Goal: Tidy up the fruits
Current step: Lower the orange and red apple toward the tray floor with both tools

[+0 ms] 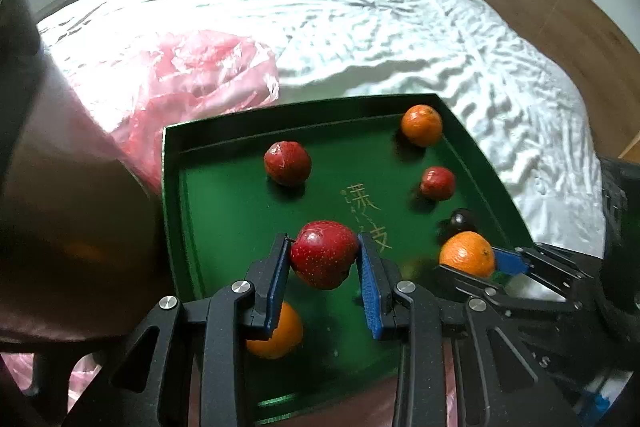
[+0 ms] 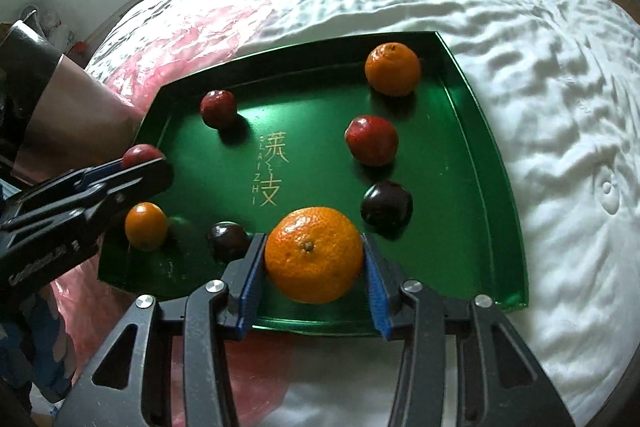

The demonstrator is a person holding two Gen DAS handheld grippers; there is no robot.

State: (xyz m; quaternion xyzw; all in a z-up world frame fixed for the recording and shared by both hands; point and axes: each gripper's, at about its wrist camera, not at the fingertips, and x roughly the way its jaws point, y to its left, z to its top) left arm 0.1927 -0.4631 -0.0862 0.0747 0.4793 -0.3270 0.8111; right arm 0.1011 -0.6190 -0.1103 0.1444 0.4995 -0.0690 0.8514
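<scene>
On a green tray point(image 2: 472, 131) lying on a white bed point(image 2: 520, 27), the left gripper point(image 1: 325, 259) is pinching a red apple point(image 1: 323, 254) between its blue pads at the tray's near left. The right gripper point(image 2: 314, 259) is clamping a large orange point(image 2: 314, 254) at the near edge. Two more oranges, two red fruits and two dark plums are sitting scattered across the tray, well apart.

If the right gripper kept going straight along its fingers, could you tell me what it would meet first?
The right gripper already clamps an orange; straight ahead, probably the gold lettering on the green tray floor, though depth is unclear.
</scene>
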